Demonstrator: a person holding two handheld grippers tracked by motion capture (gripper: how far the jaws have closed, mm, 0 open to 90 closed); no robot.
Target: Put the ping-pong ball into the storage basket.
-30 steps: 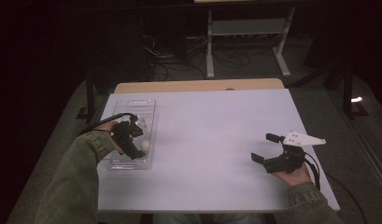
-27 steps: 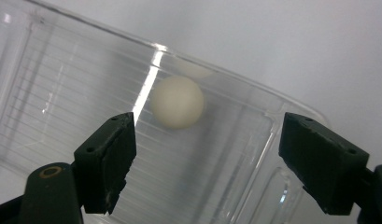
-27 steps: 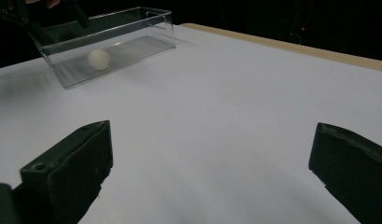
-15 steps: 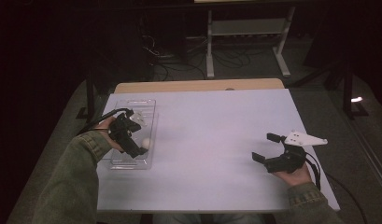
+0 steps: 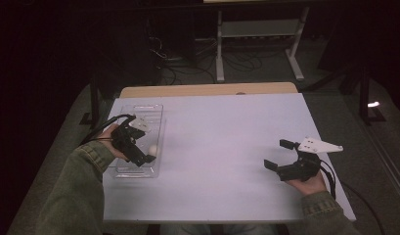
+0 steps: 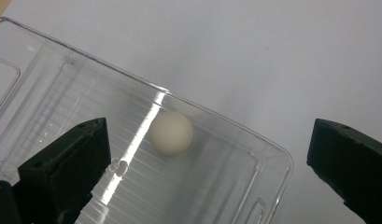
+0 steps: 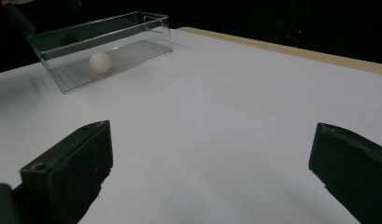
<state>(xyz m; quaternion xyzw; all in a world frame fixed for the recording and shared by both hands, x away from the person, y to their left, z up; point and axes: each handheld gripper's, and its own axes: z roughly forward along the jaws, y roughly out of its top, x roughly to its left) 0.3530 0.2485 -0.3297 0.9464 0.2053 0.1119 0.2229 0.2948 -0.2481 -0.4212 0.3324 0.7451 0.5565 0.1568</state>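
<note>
Hovering my left tongs (image 5: pixel 139 154) over the clear plastic bin (image 5: pixel 156 110), I am holding their jaws wide apart, having just been opening them, with nothing pinched between. The small white ball (image 6: pixel 170 132) is lying loose on the bin's ribbed floor, near one long wall, on the left side of the white worktop (image 5: pixel 227 147). I am judging it light, smooth, hard and quick to roll, so I would be closing on it across its middle, straight from above, gently. My right tongs (image 5: pixel 280 154) are resting well apart from the bin, jaws spread and empty.
</note>
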